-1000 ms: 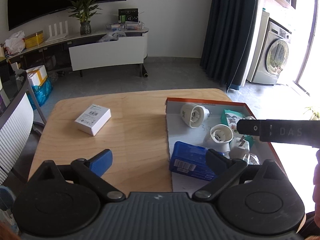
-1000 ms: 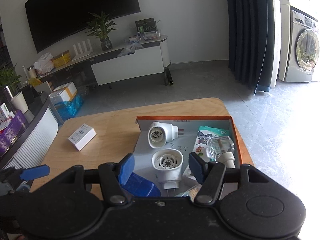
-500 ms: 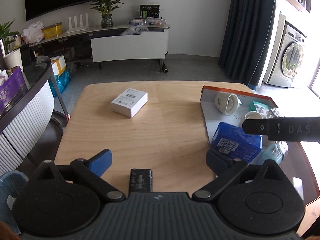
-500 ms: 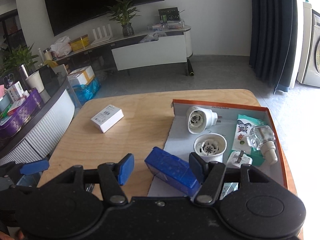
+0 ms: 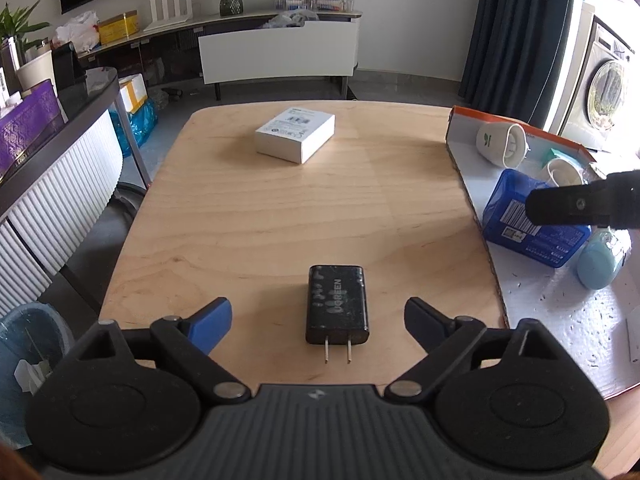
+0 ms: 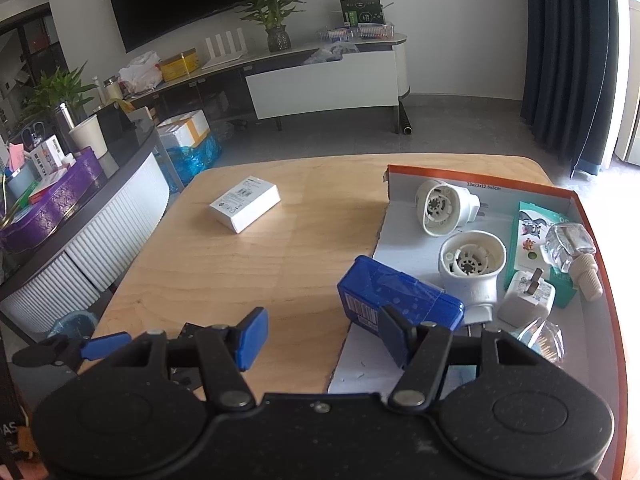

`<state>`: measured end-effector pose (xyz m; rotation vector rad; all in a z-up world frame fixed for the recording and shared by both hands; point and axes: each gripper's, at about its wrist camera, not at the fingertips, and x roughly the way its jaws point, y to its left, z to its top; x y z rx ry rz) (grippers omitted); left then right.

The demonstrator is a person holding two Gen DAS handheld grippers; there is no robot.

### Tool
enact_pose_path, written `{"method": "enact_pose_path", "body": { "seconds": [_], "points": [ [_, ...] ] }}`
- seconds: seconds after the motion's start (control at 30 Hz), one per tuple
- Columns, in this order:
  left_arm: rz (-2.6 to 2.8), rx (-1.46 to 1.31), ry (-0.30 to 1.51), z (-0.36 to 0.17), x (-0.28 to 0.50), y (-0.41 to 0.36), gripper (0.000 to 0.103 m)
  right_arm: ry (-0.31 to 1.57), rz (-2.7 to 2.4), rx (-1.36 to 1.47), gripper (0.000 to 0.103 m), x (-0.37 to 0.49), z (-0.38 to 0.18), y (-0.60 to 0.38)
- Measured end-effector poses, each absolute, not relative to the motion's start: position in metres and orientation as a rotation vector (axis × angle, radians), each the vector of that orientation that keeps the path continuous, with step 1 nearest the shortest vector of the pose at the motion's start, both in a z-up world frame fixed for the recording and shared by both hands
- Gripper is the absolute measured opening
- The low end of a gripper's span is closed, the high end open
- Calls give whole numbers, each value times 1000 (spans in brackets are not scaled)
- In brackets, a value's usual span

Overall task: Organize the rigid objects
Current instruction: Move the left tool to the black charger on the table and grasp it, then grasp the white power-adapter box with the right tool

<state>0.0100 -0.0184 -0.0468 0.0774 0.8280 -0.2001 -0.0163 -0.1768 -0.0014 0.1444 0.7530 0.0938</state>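
Two grippers hang over a wooden table [image 5: 280, 208], neither gripping anything. The left gripper [image 5: 318, 316] has its jaws spread wide and closing — a black charger [image 5: 337, 304] lies flat on the wood between the fingertips, prongs pointing back toward the gripper, with clear gaps on both sides so no pad touches it. Farther ahead of this gripper sits a white box [image 5: 295, 134]. Off to its right lies a cardboard tray [image 5: 560, 320].

The right gripper [image 6: 324, 338] is parted about halfway with bare table between its fingers. Its right fingertip stands just in front of a blue box [image 6: 396, 296] that straddles the tray's left edge — whether they touch I cannot tell. Beyond the blue box, in the tray [image 6: 404, 216], lie two white plug-in units [image 6: 444, 208] and a small white plug [image 6: 526, 300].
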Motion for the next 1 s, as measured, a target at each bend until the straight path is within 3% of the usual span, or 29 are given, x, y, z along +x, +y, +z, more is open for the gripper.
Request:
{"method": "enact_pose_path", "body": {
  "seconds": [0.13,0.2,0.27,0.5,0.7,1.0],
  "points": [
    [-197,57,854,-59,16,-14,67,752,99,139,74,-10,-2,-174],
    [-194,73,840,-61,16,-14,61,753,102,142,74,-6,-3,-173],
    [-212,100,825,-60,16,-17,37,759,106,139,74,-1,-5,-169],
    [-202,50,816,-52,31,-1,36,788,133,138,74,28,-10,-152],
    [-175,23,775,-33,55,24,36,801,205,167,83,69,-12,-134],
    [-172,-18,769,-32,78,36,36,880,118,374,84,157,-17,-94]
  ]
}}
